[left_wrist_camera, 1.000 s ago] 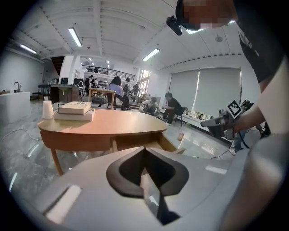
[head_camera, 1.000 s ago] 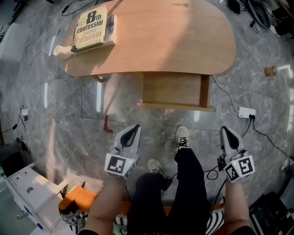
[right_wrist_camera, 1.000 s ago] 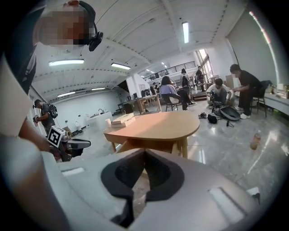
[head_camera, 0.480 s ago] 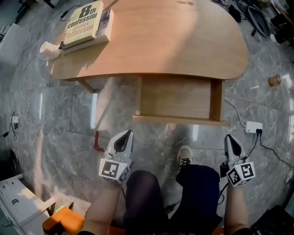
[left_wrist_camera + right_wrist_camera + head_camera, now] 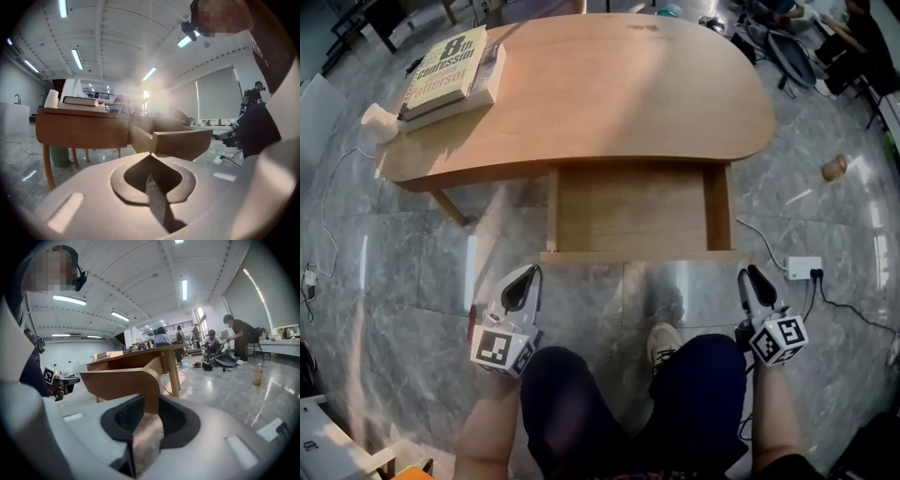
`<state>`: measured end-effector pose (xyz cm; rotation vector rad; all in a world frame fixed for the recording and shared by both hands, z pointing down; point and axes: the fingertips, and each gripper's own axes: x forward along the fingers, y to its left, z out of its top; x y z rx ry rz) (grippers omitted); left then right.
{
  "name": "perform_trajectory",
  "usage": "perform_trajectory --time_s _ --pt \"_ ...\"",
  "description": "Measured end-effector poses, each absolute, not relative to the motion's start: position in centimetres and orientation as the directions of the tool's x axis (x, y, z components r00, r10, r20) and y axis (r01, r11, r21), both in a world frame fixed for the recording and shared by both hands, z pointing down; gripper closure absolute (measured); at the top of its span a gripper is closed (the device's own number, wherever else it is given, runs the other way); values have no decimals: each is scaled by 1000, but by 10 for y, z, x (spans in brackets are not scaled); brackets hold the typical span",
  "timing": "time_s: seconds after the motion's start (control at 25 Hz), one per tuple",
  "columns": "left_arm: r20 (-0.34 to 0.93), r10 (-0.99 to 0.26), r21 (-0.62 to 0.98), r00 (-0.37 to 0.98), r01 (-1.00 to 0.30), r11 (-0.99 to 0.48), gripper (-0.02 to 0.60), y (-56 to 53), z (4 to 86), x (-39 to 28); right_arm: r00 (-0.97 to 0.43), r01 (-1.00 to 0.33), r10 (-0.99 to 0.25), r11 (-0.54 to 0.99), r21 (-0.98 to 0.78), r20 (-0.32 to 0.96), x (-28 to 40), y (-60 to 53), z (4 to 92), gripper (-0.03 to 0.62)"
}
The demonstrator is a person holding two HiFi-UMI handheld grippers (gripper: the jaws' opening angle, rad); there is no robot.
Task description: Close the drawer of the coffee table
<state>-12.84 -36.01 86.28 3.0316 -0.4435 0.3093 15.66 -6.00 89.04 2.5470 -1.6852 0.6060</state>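
The wooden coffee table [image 5: 609,84] has its drawer [image 5: 637,255] pulled out toward me, and the drawer is empty. My left gripper [image 5: 528,272] is shut and empty, just short of the drawer front's left end. In the left gripper view the gripper [image 5: 150,153] points at the drawer front [image 5: 180,143] close ahead. My right gripper [image 5: 748,274] sits off the drawer's right corner. Its jaws have just been opening and stand partly apart with nothing between them [image 5: 148,401]. The drawer's corner [image 5: 117,383] shows beyond the gap.
A book [image 5: 445,70] and a white object [image 5: 380,122] lie on the table's far left. A power strip [image 5: 803,268] with cables lies on the floor at right, and a brown cup [image 5: 834,167] beyond it. My legs and a shoe [image 5: 664,342] are between the grippers. People stand in the background [image 5: 239,341].
Both grippers have sunk and come nearer the drawer front as the person crouched toward the table. The right gripper's jaws, shut before, now stand apart.
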Motion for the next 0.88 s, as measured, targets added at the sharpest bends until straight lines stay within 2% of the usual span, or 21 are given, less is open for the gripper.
perform_trajectory --time_s 0.08,0.16,0.2,0.24,0.36,0.48,0.72,0.88 --pt "204 -273 35 940 -286 -958 578 -357 866 -128 353 -888 -873 -426 -172 336 164 -57 887 500" --pt "214 -263 38 941 -277 -960 575 -355 867 -127 366 -883 -869 -437 -169 334 170 -56 886 444" --pt "218 -258 39 941 -272 -961 499 -354 867 -127 366 -884 -870 -436 -170 331 172 -57 886 436" --pt "219 -256 36 941 -271 -962 454 -353 867 -126 361 -888 -873 -430 -166 329 173 -60 886 432" --pt "217 -260 17 941 -270 -963 453 -349 867 -120 342 -904 -880 -404 -139 331 176 -66 884 425" --pt "221 -236 45 946 -252 -967 394 -340 872 -106 343 -908 -876 -402 -121 338 178 -63 879 425" --pt "214 -281 37 936 -295 -955 394 -355 873 -100 323 -919 -881 -380 -110 346 174 -73 887 425" --pt "219 -262 24 940 -273 -962 396 -355 874 -98 311 -924 -887 -366 -110 341 174 -76 886 425"
